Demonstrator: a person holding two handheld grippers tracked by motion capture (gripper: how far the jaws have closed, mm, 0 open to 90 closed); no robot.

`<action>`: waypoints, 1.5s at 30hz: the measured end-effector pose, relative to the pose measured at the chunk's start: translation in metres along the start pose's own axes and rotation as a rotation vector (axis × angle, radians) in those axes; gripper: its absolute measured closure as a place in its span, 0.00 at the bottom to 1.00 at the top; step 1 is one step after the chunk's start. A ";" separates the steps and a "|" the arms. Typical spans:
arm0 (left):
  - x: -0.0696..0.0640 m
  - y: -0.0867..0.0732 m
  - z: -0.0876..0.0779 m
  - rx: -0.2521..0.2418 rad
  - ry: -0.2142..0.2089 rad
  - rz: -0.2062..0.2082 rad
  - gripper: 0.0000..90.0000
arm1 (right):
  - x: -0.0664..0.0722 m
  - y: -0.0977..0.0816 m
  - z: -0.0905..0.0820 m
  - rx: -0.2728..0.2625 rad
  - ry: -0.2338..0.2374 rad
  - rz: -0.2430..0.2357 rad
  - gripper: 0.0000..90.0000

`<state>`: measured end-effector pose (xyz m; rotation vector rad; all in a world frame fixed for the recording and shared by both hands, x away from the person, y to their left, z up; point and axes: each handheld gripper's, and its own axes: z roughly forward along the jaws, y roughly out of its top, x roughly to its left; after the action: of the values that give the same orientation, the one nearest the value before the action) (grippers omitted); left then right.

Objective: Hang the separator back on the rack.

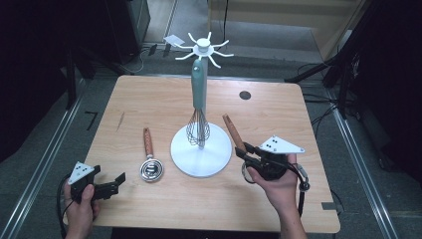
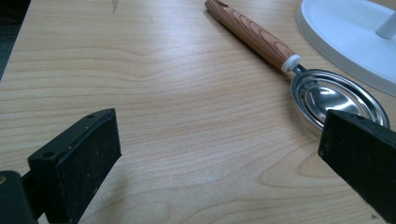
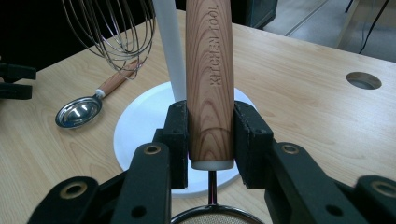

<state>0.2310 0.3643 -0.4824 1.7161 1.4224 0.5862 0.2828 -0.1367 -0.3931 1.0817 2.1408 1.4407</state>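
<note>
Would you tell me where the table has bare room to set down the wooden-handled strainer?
The table's right side, between the round hole and the right gripper clamping the strainer, is bare; so is the far-left corner. It is crowded between the stand's white base and the egg separator.

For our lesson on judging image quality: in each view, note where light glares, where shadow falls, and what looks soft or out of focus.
High view: even light on the table, dark surroundings, soft detail. Left gripper view: glare on the metal spoon bowl; the near black pads are blurred and cast faint shadows on the wood. Right gripper view: the wooden handle between the right tongs is sharp, its lettering readable; the whisk wires stand against a dark background.
</note>
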 end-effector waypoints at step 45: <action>-0.003 -0.001 0.000 -0.011 0.030 0.005 0.00 | 0.039 0.026 -0.020 -0.193 -0.030 -0.044 0.78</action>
<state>0.2298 0.3618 -0.4834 1.7094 1.4333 0.6245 0.2544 -0.1150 -0.3563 0.9734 1.9462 1.5635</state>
